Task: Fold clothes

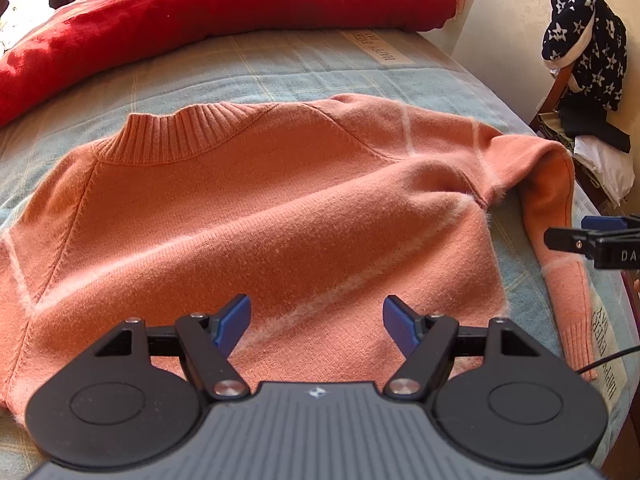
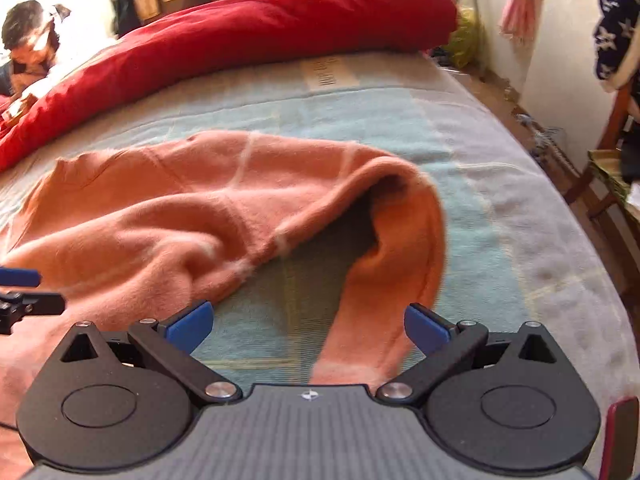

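Note:
A salmon-pink knit sweater with thin white lines lies spread on the bed, ribbed collar at the far side. Its right sleeve bends down along the bed's right side. My left gripper is open and empty, hovering over the sweater's lower body. In the right wrist view the sleeve loops in an arch and runs down between the fingers of my right gripper, which is open and holds nothing. The right gripper's tip also shows in the left wrist view.
A red quilt lies bunched along the far side of the pale blue checked bedsheet. A wooden chair with a star-patterned dark garment stands at the right by the wall. The bed's edge falls away on the right.

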Demonstrator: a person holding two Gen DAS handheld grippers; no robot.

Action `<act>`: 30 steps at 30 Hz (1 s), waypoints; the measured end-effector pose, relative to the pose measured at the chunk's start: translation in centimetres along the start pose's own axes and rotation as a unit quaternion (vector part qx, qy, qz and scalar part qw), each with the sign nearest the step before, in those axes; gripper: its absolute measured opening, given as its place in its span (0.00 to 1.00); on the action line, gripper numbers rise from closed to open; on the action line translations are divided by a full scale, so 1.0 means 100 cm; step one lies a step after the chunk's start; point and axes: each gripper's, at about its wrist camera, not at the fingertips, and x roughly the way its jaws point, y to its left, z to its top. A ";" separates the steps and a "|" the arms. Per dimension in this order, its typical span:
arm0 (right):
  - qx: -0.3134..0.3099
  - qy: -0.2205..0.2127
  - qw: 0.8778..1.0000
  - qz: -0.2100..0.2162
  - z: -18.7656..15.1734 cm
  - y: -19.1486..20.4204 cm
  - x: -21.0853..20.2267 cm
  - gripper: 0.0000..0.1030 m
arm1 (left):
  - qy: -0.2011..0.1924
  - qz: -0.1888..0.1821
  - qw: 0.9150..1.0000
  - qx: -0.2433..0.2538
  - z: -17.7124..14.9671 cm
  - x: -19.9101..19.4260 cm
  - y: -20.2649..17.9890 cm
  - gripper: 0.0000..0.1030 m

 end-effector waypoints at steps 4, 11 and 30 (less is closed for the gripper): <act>0.071 0.017 0.997 0.012 0.004 -0.029 0.021 1.00 | 0.001 0.002 1.000 0.000 -0.001 -0.001 0.000 0.71; 0.044 0.027 0.984 0.168 0.002 -0.010 0.015 1.00 | 0.001 0.004 1.000 0.000 -0.004 -0.002 0.001 0.71; 0.170 0.068 0.970 0.160 -0.043 -0.103 0.026 1.00 | 0.009 -0.006 1.000 0.002 -0.010 0.001 -0.006 0.71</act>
